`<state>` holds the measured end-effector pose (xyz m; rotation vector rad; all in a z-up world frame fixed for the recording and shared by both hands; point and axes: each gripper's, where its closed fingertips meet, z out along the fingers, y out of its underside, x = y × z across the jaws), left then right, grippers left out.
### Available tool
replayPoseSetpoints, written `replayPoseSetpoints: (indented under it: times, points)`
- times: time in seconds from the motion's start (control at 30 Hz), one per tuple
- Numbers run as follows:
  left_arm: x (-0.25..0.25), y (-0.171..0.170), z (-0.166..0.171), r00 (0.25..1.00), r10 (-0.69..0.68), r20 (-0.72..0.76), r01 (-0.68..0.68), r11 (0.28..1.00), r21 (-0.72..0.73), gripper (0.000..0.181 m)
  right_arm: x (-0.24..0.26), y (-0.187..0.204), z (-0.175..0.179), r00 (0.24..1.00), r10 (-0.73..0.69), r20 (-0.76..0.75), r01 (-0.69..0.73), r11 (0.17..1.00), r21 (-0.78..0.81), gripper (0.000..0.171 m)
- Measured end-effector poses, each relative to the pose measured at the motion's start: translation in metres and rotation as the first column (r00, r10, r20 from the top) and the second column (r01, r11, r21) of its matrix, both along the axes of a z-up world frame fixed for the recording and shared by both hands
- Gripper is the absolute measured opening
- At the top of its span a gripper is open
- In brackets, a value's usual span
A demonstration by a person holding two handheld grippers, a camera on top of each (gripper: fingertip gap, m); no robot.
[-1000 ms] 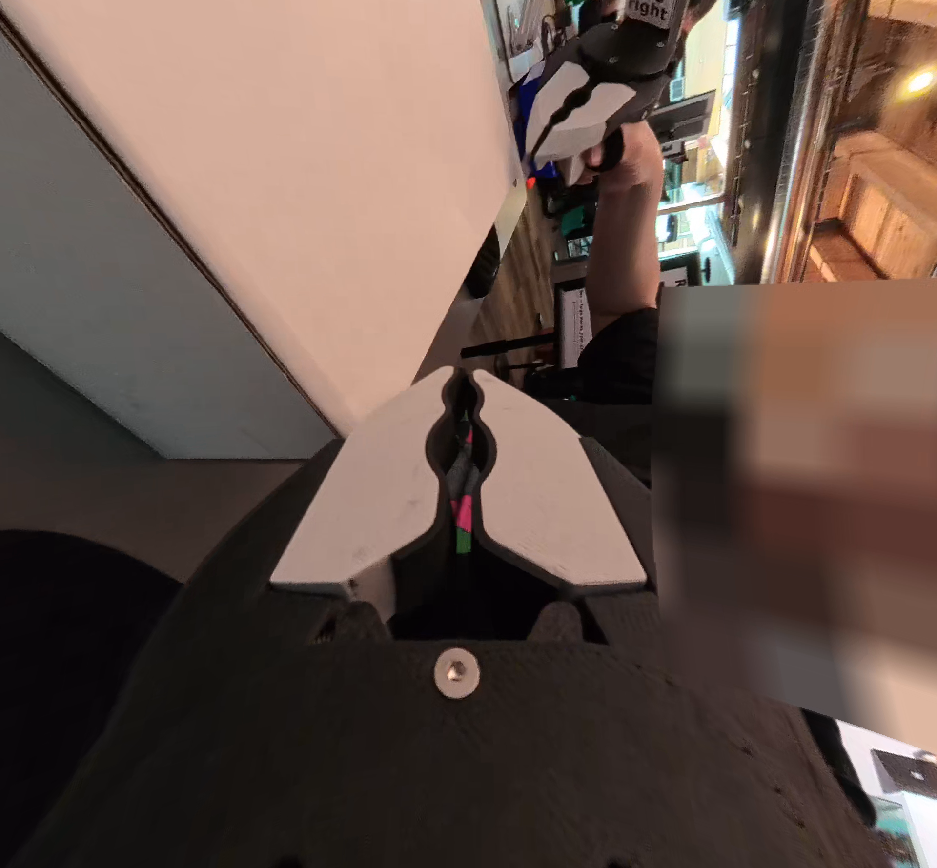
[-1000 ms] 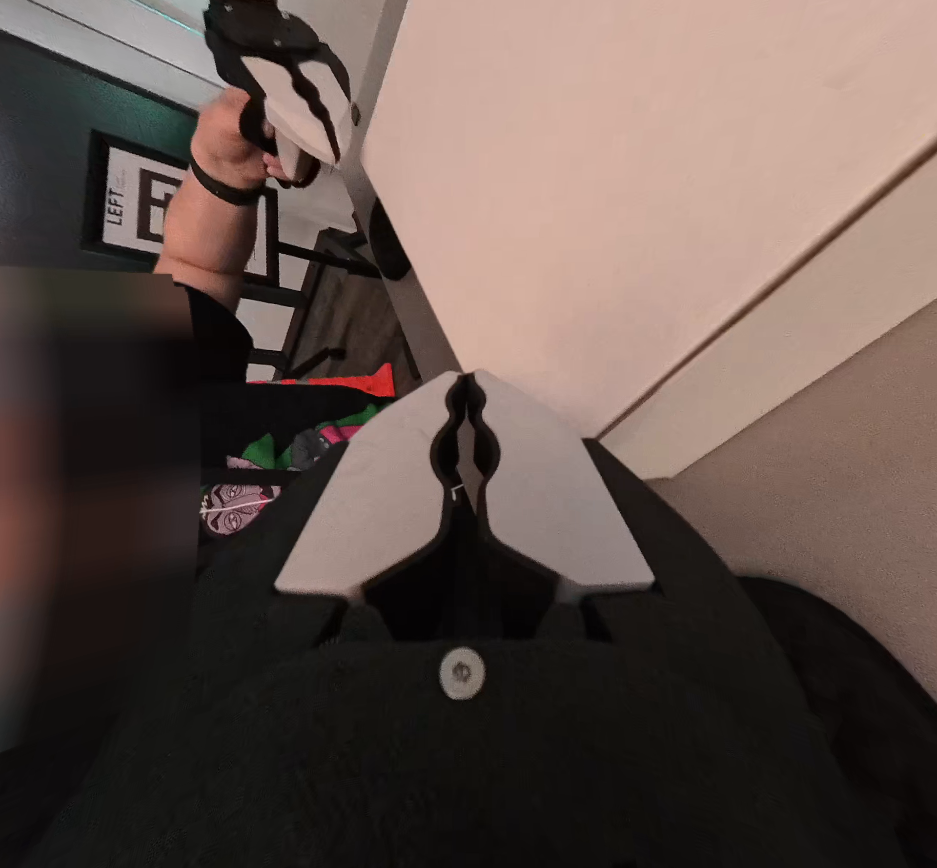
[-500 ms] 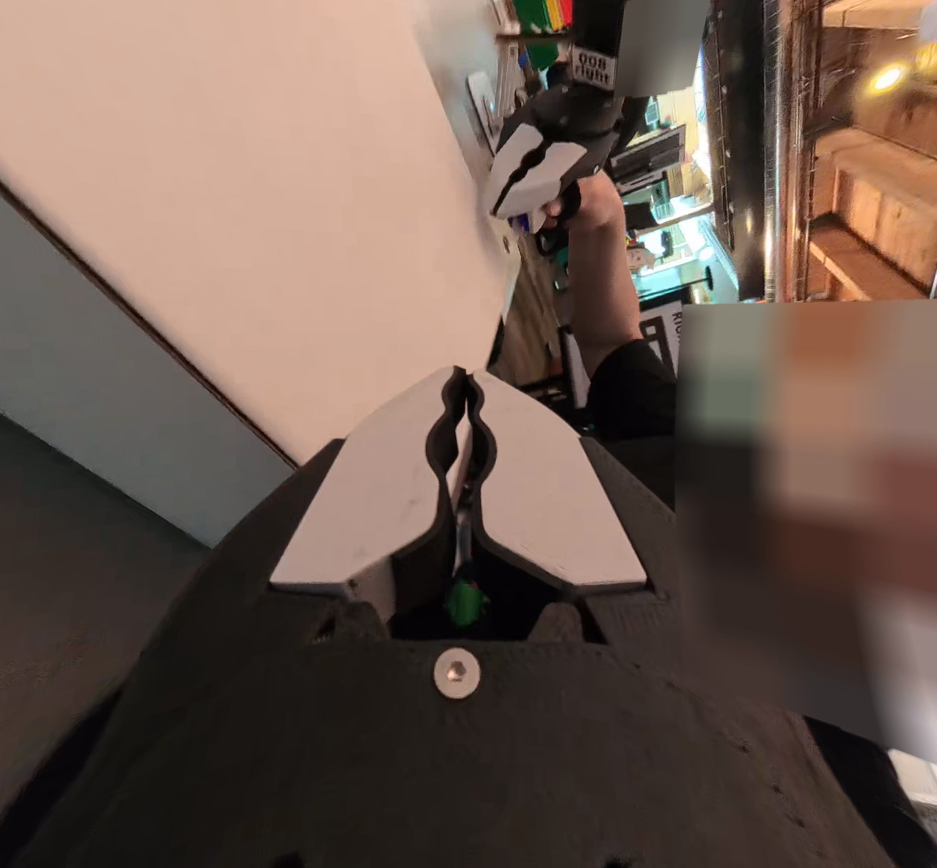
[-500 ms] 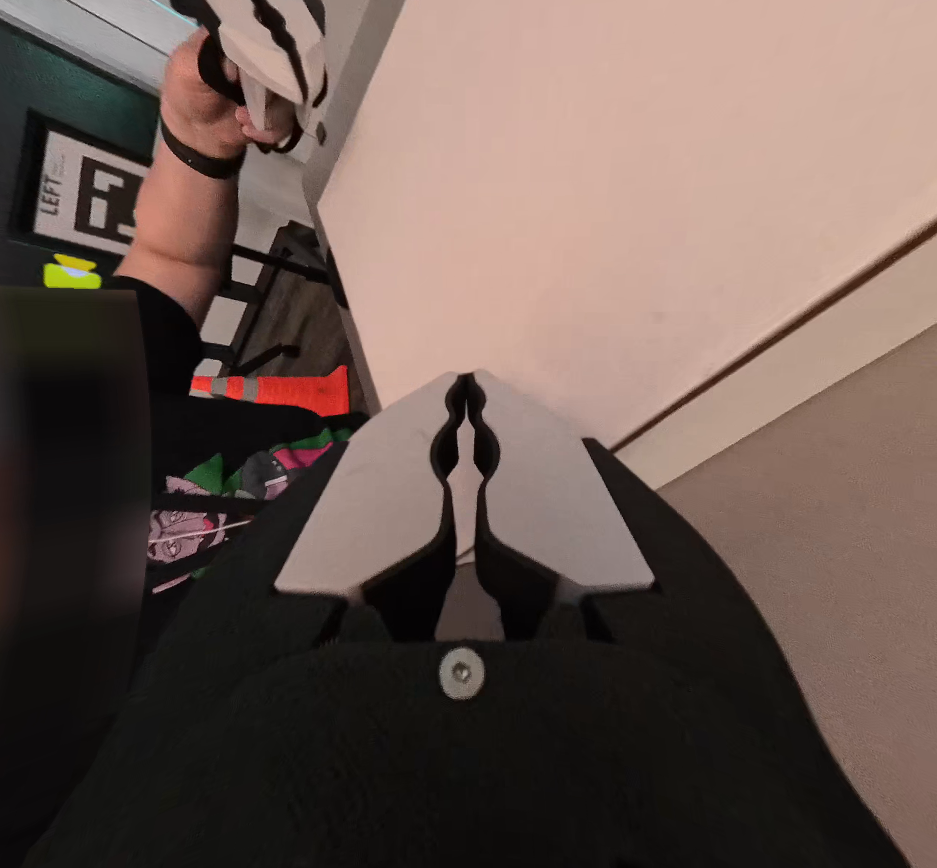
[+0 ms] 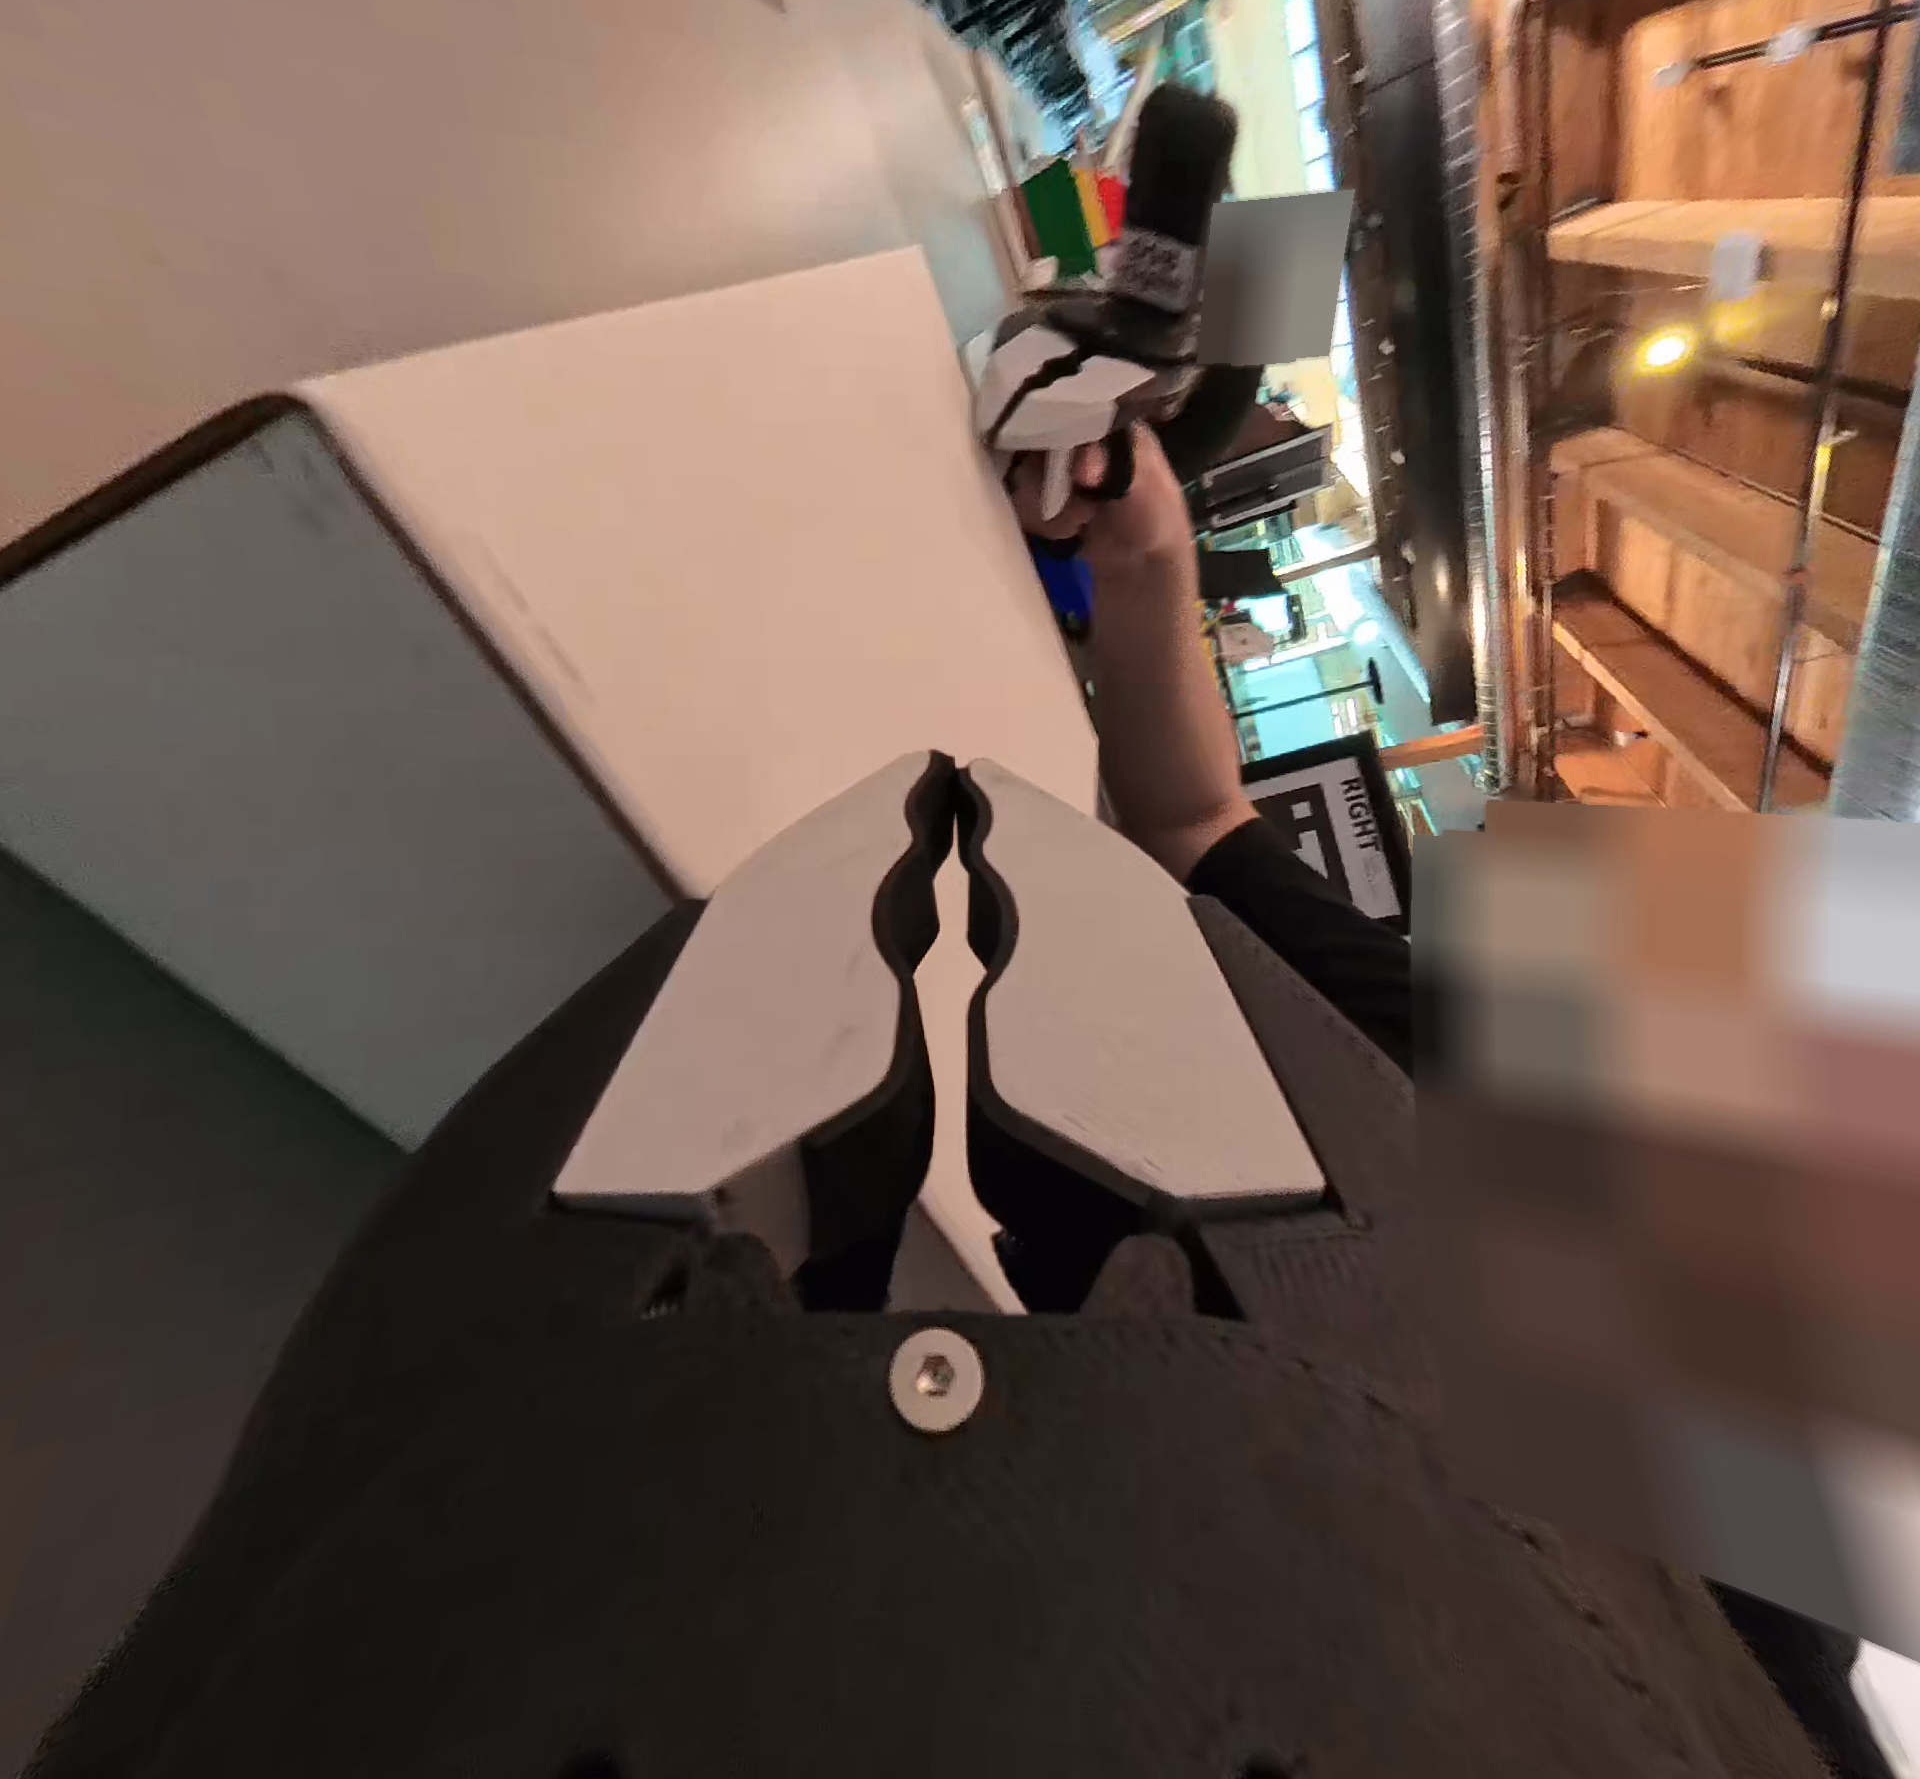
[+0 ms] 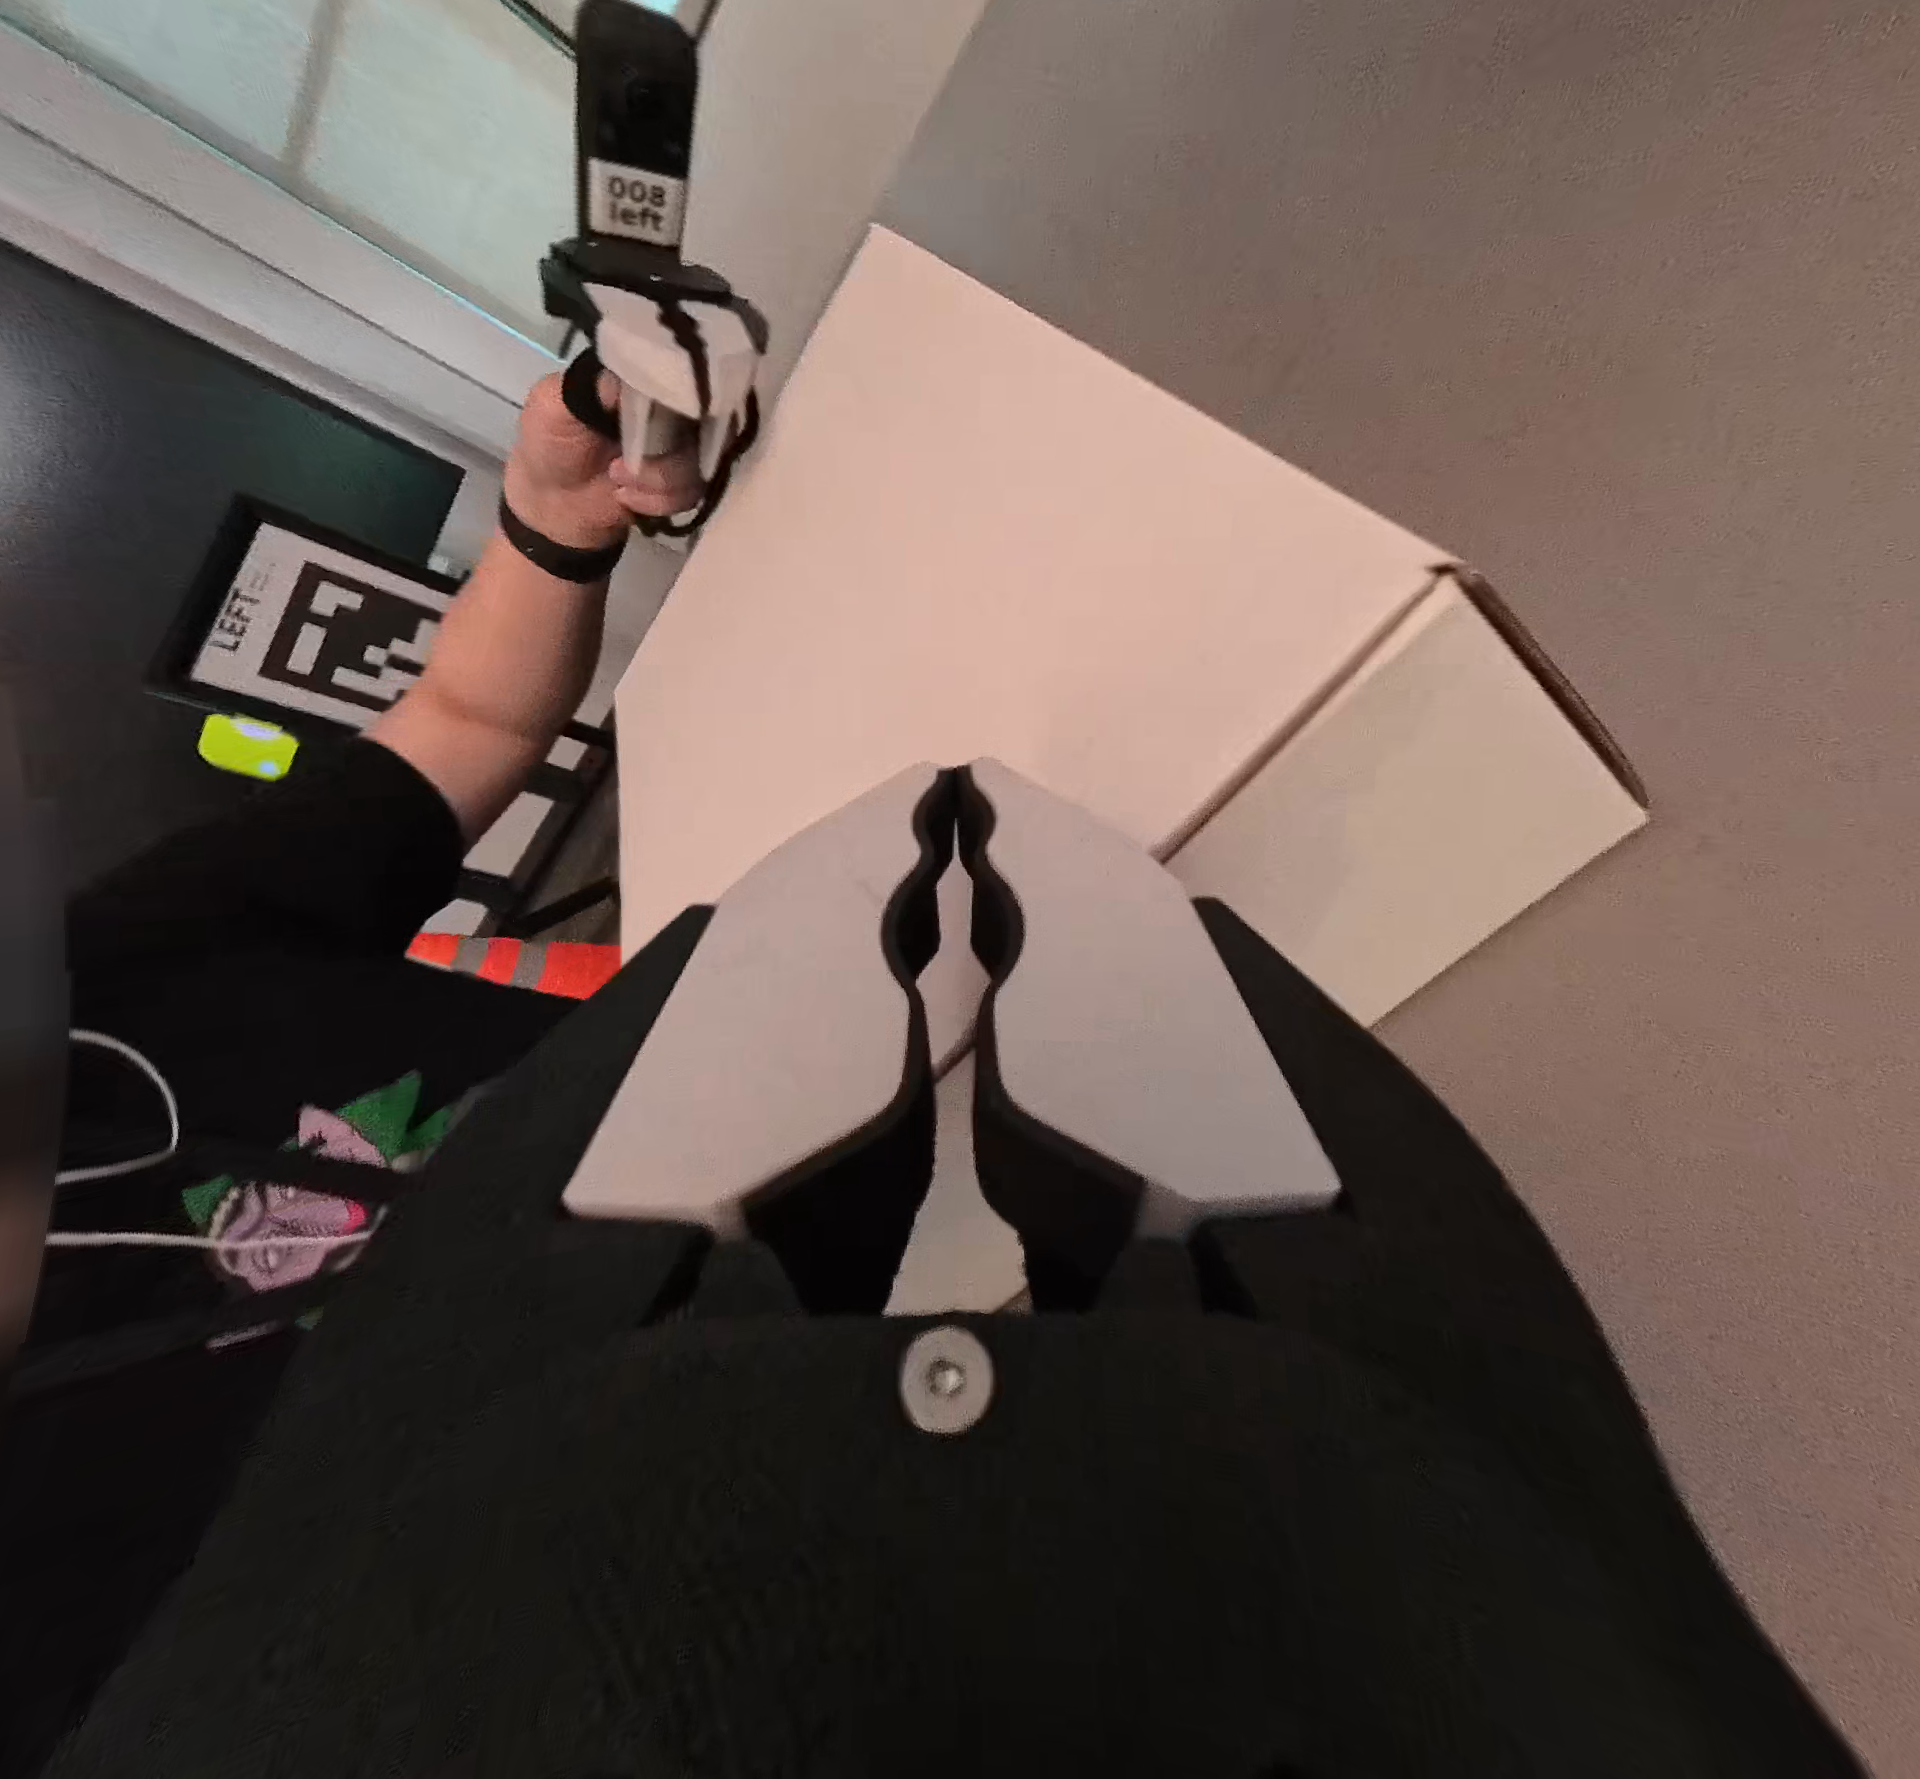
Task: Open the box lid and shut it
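The left tool (image 5: 954,784) has its two white fingers pressed together at the tips, nothing between them, and it sits at the near corner of the white box (image 5: 665,524). A second ago the lid filled this view as a steep pale slab; it now lies down flat on the box, and the whole closed box shows, resting on the grey bench (image 6: 1455,275). Across the lid, the right tool (image 5: 1049,399) stands at the far edge, held in a hand (image 5: 1122,524). In the right wrist view the right tool (image 6: 956,779) is likewise closed tip to tip on nothing, over the box (image 6: 987,586) near its front edge. The left tool (image 6: 675,379) shows farther off at the opposite corner, lower against the box than before.
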<state>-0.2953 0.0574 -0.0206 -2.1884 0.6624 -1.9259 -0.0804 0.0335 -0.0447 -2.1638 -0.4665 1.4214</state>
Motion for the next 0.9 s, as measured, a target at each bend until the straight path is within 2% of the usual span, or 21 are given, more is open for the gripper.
replayPoseSetpoints:
  times: [0.07, 0.1, 0.2, 0.23, 0.27, 0.3, 0.33, 0.37, 0.43, 0.47, 0.5, 0.6, 0.7, 0.77, 0.83, 0.9]
  points:
    - [-0.012, -0.008, 0.02, 0.997, 0.019, 0.07, -0.026, 0.995, 0.094, 0.0, 0.005, -0.019, 0.019, 0.999, 0.036, -0.033, -0.028, 0.978, 0.207, 0.0]
    - [-0.022, -0.012, 0.027, 0.995, 0.042, 0.088, -0.056, 0.984, 0.168, 0.0, 0.012, -0.031, 0.024, 1.0, 0.024, -0.004, -0.021, 0.947, 0.322, 0.0]
    - [-0.06, -0.015, 0.016, 0.987, 0.163, -0.013, -0.141, 0.887, 0.439, 0.0, 0.043, -0.055, 0.015, 0.965, -0.159, 0.207, 0.0, 0.794, 0.608, 0.0]
    - [-0.074, -0.013, 0.008, 0.975, 0.212, -0.064, -0.142, 0.82, 0.554, 0.0, 0.056, -0.06, 0.007, 0.92, -0.23, 0.317, -0.053, 0.728, 0.683, 0.01]
    - [-0.086, -0.01, 0.003, 0.96, 0.265, -0.091, -0.139, 0.731, 0.668, 0.014, 0.065, -0.067, -0.003, 0.868, -0.282, 0.41, -0.127, 0.671, 0.73, 0.058]
    - [-0.095, -0.009, 0.0, 0.948, 0.307, -0.089, -0.137, 0.641, 0.755, 0.033, 0.075, -0.072, -0.015, 0.81, -0.334, 0.483, -0.184, 0.636, 0.749, 0.067]
    - [-0.1, -0.014, -0.004, 0.946, 0.317, -0.063, -0.139, 0.576, 0.805, 0.042, 0.079, -0.08, -0.028, 0.777, -0.323, 0.541, -0.244, 0.637, 0.731, 0.071]
    - [-0.1, -0.024, -0.006, 0.956, 0.293, -0.019, -0.151, 0.547, 0.823, 0.053, 0.073, -0.093, -0.039, 0.786, -0.266, 0.557, -0.268, 0.666, 0.696, 0.078]
    - [-0.091, -0.052, -0.012, 0.981, 0.191, 0.047, -0.152, 0.588, 0.795, 0.072, 0.054, -0.121, -0.052, 0.841, -0.136, 0.524, -0.27, 0.733, 0.624, 0.084]
    - [-0.086, -0.068, -0.018, 0.989, 0.139, 0.048, -0.123, 0.602, 0.789, 0.075, 0.047, -0.131, -0.055, 0.855, -0.118, 0.504, -0.253, 0.753, 0.607, 0.091]
    - [-0.084, -0.079, -0.026, 0.991, 0.13, 0.028, -0.1, 0.592, 0.8, 0.078, 0.04, -0.14, -0.055, 0.874, -0.12, 0.47, -0.221, 0.764, 0.606, 0.099]
    - [-0.073, -0.108, -0.047, 0.983, 0.176, -0.048, -0.05, 0.513, 0.857, 0.1, 0.018, -0.157, -0.052, 0.912, -0.175, 0.37, -0.118, 0.753, 0.648, 0.103]
    - [-0.06, -0.109, -0.057, 0.943, 0.296, -0.152, 0.03, 0.378, 0.925, 0.106, 0.012, -0.146, -0.056, 0.847, -0.309, 0.432, -0.096, 0.712, 0.696, 0.102]
    - [-0.045, -0.109, -0.052, 0.939, 0.302, -0.163, 0.066, 0.309, 0.949, 0.097, -0.001, -0.138, -0.05, 0.844, -0.297, 0.445, -0.125, 0.699, 0.704, 0.097]
    - [-0.036, -0.097, -0.051, 0.927, 0.315, -0.205, 0.114, 0.284, 0.952, 0.088, -0.009, -0.123, -0.046, 0.834, -0.276, 0.477, -0.156, 0.712, 0.685, 0.082]
    - [-0.031, -0.074, -0.053, 0.903, 0.355, -0.244, 0.142, 0.288, 0.947, 0.091, -0.007, -0.096, -0.049, 0.79, -0.302, 0.533, -0.18, 0.717, 0.674, 0.082]
